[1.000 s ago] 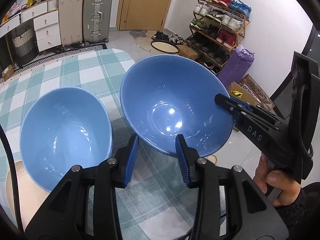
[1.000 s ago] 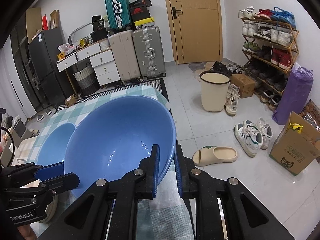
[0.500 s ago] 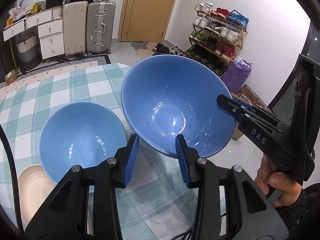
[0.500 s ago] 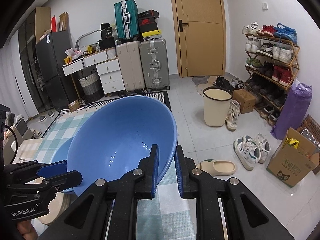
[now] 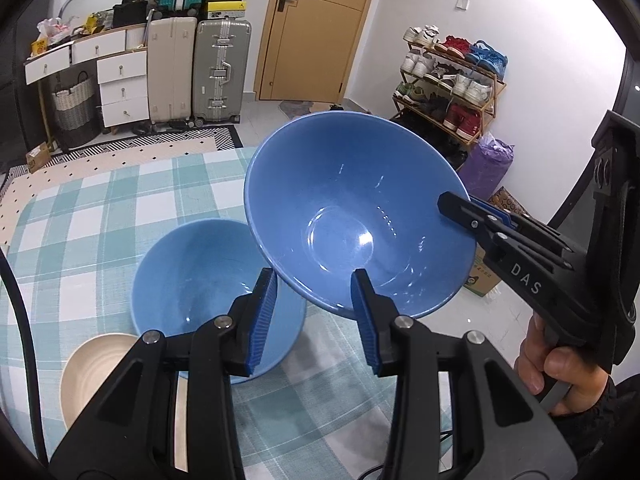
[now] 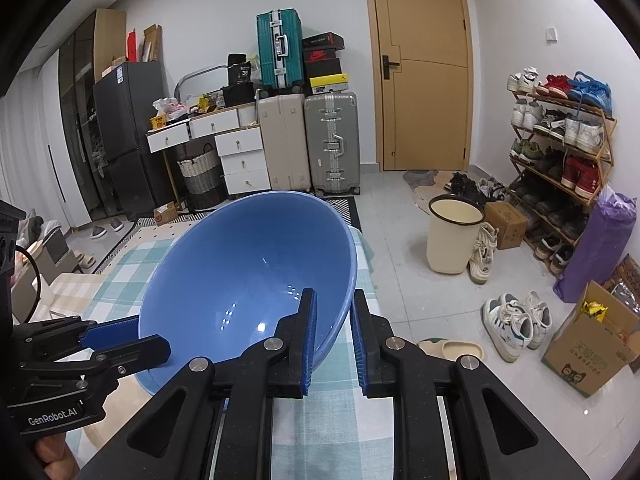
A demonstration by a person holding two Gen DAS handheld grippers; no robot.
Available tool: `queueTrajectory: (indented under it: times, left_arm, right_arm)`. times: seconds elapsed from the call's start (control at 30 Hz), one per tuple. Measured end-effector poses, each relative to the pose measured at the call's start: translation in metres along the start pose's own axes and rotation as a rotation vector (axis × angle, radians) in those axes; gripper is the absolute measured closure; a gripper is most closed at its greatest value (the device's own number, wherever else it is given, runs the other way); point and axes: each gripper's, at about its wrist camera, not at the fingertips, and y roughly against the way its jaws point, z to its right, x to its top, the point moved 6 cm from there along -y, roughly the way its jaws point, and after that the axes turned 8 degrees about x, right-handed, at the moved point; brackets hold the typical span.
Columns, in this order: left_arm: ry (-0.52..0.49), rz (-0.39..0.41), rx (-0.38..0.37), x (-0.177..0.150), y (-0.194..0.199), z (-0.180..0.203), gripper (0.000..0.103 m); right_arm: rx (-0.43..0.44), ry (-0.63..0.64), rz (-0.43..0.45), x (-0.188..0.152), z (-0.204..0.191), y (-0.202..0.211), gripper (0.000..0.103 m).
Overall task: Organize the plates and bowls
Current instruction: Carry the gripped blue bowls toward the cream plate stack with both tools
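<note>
We see a glossy blue bowl (image 5: 352, 216) tilted in the air above the checked tablecloth (image 5: 100, 208), its rim clamped in our right gripper (image 6: 334, 336). Our left gripper (image 5: 314, 320) stands partly open, gripping nothing. Only the left view shows the second blue bowl (image 5: 200, 276) and a cream plate (image 5: 96, 360) below.

Both wrist views are evenly lit by diffuse overhead room light; exposure is moderate. Small specular highlights appear on the glazed inside of the raised blue bowl (image 5: 360, 220). A soft shadow lies on the table (image 5: 100, 208) beneath it. Fisheye distortion bends the door (image 6: 420, 64) frame; corners are vignetted black. Focus is sharp throughout.
</note>
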Motion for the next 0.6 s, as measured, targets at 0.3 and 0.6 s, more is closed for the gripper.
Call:
queueTrajectory:
  times: [0.3, 0.6]
  left_arm:
    - [0.023, 0.015, 0.042, 0.000, 0.026, -0.032, 0.068]
    - [0.047, 0.009, 0.073, -0.005, 0.036, -0.067, 0.068]
  right_arm:
    - [0.051, 0.030, 0.003, 0.007, -0.035, -0.006, 0.085]
    - [0.096, 0.042, -0.019, 0.004, -0.067, -0.021, 0.084]
